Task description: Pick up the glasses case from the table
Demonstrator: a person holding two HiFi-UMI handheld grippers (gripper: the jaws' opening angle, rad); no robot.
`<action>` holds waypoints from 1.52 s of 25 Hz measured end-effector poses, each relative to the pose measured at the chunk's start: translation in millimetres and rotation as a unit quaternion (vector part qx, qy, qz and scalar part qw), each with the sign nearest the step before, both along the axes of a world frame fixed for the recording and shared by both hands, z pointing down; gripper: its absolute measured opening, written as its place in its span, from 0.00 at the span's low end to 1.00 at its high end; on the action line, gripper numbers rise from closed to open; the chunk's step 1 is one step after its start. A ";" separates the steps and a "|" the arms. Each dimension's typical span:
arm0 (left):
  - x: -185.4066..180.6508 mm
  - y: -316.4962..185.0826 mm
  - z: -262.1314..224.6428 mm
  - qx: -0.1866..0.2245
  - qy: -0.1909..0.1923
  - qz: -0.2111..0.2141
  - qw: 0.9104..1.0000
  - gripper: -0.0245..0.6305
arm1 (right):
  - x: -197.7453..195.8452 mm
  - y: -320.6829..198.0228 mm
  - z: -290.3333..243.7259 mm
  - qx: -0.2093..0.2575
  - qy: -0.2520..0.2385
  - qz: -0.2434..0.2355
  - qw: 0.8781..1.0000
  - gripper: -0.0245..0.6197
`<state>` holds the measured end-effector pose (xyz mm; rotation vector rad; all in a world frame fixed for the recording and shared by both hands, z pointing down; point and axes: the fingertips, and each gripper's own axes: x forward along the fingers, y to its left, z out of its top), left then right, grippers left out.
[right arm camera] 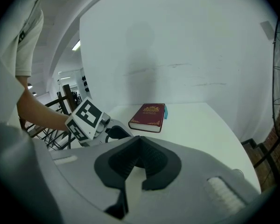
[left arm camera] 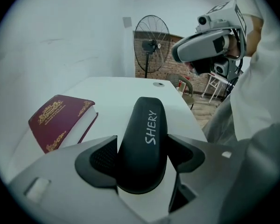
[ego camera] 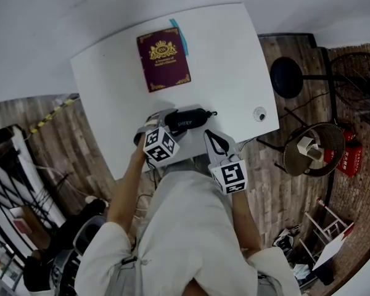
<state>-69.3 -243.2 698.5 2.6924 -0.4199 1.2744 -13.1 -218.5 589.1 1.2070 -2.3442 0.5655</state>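
Head view shows a white table (ego camera: pixel 234 60) with the black glasses case (ego camera: pixel 186 119) lying near its front edge, close to the person. A maroon book (ego camera: pixel 163 59) lies farther back, well apart from the case, with a blue strip (ego camera: pixel 180 32) showing at its far corner. The left gripper (ego camera: pixel 163 121) reaches down to the case's left end. In the left gripper view the case, marked SHERY, runs lengthwise between the jaws. Both dark pads (left arm camera: pixel 98 160) lie against its sides, so the tool is clamped on it while it sits on the tabletop. The right gripper (right arm camera: pixel 139 143) hangs just beside the case over the table's front edge. Its jaws are together and hold nothing.
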 end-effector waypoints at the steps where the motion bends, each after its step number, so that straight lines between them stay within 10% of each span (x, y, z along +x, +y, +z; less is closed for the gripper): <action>1: -0.9 -0.2 -2.3 -0.002 0.006 -0.010 1.000 0.58 | -0.7 -0.2 -0.9 0.001 -0.001 -0.003 1.000 0.05; 18: -18.0 -19.6 -93.8 0.058 0.121 -0.140 0.981 0.57 | -1.1 -11.2 -29.5 0.047 -0.007 -0.035 0.998 0.05; 38: -59.8 -24.6 -220.5 0.177 0.224 -0.246 0.926 0.57 | -11.7 -32.3 -107.3 0.154 -0.039 -0.094 0.983 0.05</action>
